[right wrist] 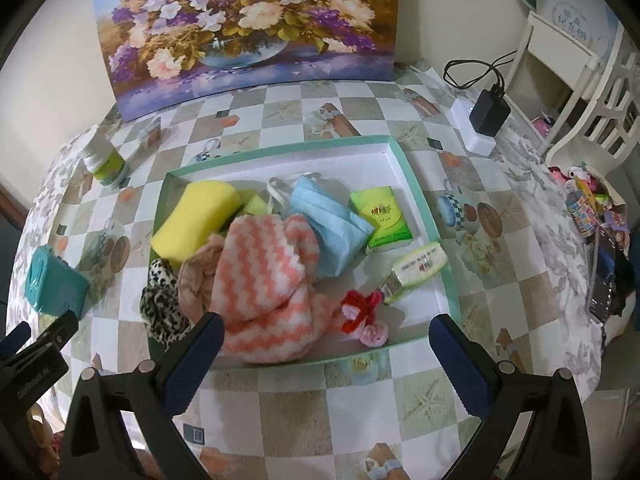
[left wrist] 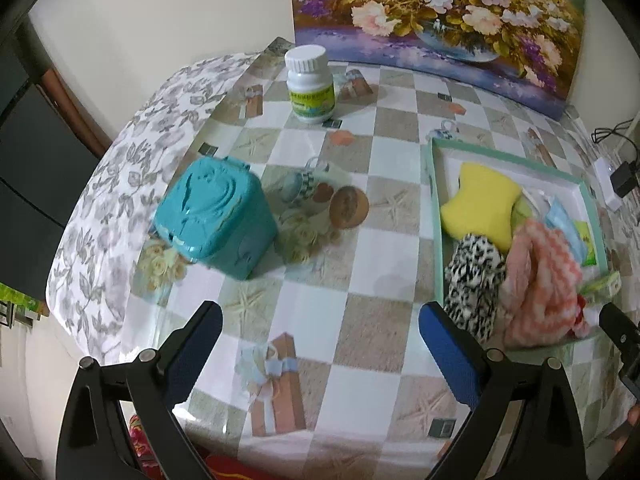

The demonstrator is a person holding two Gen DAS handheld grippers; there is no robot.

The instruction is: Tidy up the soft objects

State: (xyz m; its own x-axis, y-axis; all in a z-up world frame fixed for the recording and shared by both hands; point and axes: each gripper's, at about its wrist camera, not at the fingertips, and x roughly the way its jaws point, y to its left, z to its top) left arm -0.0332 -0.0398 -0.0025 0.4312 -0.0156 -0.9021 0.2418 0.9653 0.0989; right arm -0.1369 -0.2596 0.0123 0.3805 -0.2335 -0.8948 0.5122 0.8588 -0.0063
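A shallow green-rimmed box (right wrist: 414, 184) (left wrist: 434, 184) lies on the checked tablecloth and holds the soft things. In it are a yellow sponge (right wrist: 192, 218) (left wrist: 480, 204), a pink-and-white zigzag towel (right wrist: 260, 280) (left wrist: 540, 280), a leopard-print cloth (right wrist: 162, 302) (left wrist: 474, 280), a blue face mask (right wrist: 328, 220), two green tissue packs (right wrist: 382, 216) (right wrist: 416, 266) and a small red and pink knitted piece (right wrist: 360, 312). My right gripper (right wrist: 324, 344) is open just in front of the box's near rim. My left gripper (left wrist: 320, 336) is open over bare tablecloth, left of the box.
A teal plastic box (left wrist: 216, 220) (right wrist: 52, 284) and a white pill bottle (left wrist: 310, 84) (right wrist: 106, 166) stand left of the green box. A flower painting (right wrist: 240, 28) leans on the wall behind. A charger on a white block (right wrist: 482, 120) sits at the right; clutter lies past the table's right edge.
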